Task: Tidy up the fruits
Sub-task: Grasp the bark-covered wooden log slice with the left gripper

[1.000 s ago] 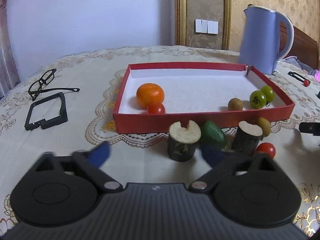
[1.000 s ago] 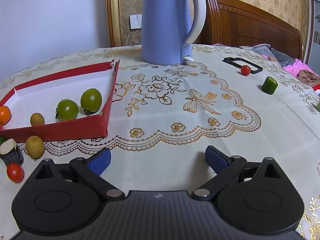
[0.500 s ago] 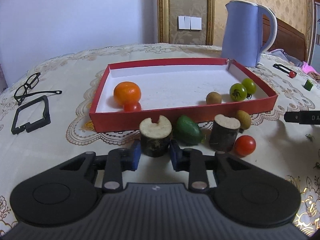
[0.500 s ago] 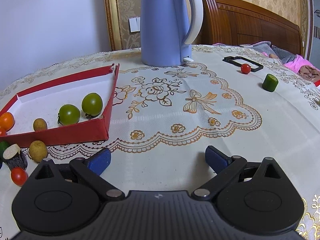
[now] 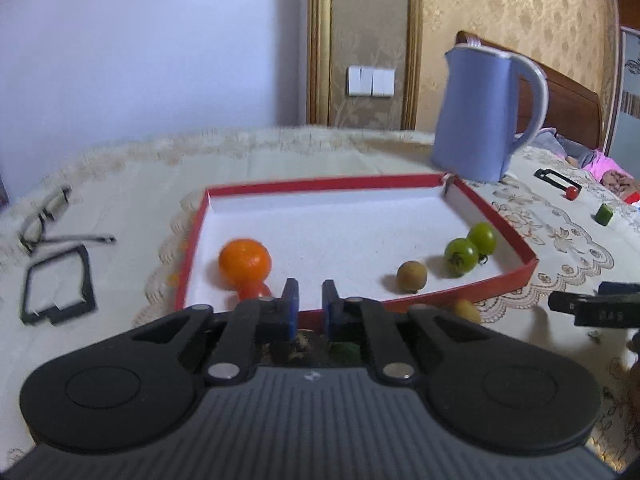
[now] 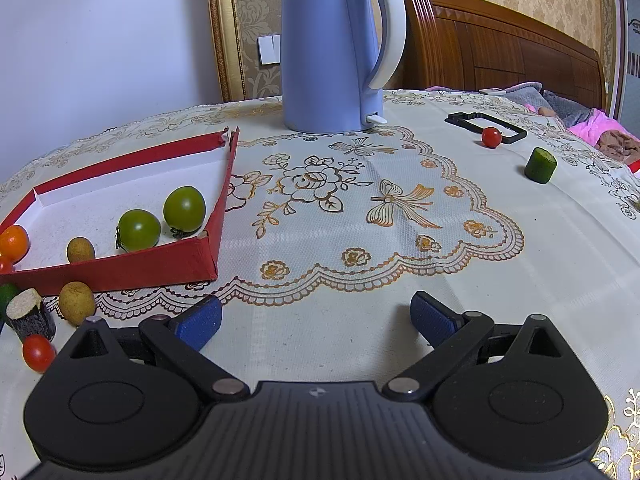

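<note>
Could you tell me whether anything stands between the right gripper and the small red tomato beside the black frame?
Nothing visible does. Only tablecloth lies between the open right gripper and the tomato, which sits in front of the black frame. The green chunk lies right of that path, the kettle left of it.

No text can be read; faint kettle (image 6: 328,52) lettering is illegible.

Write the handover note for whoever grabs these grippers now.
Left gripper: jaws nearly shut by the red cardboard tray; grasp hidden. Right gripper: open, idle.
In tray: orange mandarin, small red tomato, brown round fruit, two green tomatoes.
Not yet in: brown oval fruit, dark-skinned cut chunk, red cherry tomato near the tray; another red tomato and green cucumber chunk far right.
</note>
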The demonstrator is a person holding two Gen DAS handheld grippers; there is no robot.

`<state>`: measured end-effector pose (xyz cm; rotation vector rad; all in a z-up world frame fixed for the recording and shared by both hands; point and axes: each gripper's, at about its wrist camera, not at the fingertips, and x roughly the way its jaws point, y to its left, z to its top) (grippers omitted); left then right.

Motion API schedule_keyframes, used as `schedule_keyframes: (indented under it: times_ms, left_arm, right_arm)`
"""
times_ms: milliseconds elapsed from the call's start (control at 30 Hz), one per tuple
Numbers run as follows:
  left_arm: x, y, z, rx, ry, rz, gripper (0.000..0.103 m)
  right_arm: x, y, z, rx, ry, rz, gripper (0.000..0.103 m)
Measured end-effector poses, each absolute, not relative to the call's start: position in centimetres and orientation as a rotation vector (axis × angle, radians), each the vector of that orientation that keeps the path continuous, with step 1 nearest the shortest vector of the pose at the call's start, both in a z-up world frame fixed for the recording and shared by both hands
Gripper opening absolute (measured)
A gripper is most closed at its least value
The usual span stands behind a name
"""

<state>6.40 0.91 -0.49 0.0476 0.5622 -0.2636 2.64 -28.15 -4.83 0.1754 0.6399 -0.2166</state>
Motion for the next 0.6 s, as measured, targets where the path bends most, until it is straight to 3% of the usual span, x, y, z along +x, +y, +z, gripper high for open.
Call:
schedule_keyframes:
  times_ms: [167,300,333,533,600]
  left_arm:
    - [4.9,2.1,-0.9,0.025,0.552,-0.281,0.012]
    - [3.7,2.5,-1.5,0.042,0.549,-0.264,0.052]
    - [3.6,2.5,-1.6,0.043,0.548,-0.264,0.054]
    - [4.0,1.8,-2.3,0.072,0.570,-0.247,0.053]
    - [4.4,1.7,-2.9,0.082,0.592,-0.233,0.045]
  right_arm:
    - [2.7,-28.1,-4.8,0.176,0.640,-0.216,0.101]
    - [2.6,-28.2,-4.8,0.177,0.639,-0.216,0.101]
    - [2.6,-28.2,-4.8,0.177,0.639,-0.216,0.101]
    - [2.6,-28.2,-4.8,0.177,0.639,-0.216,0.101]
    - [2.6,-28.2,-4.8,0.178,0.639,-0.216,0.101]
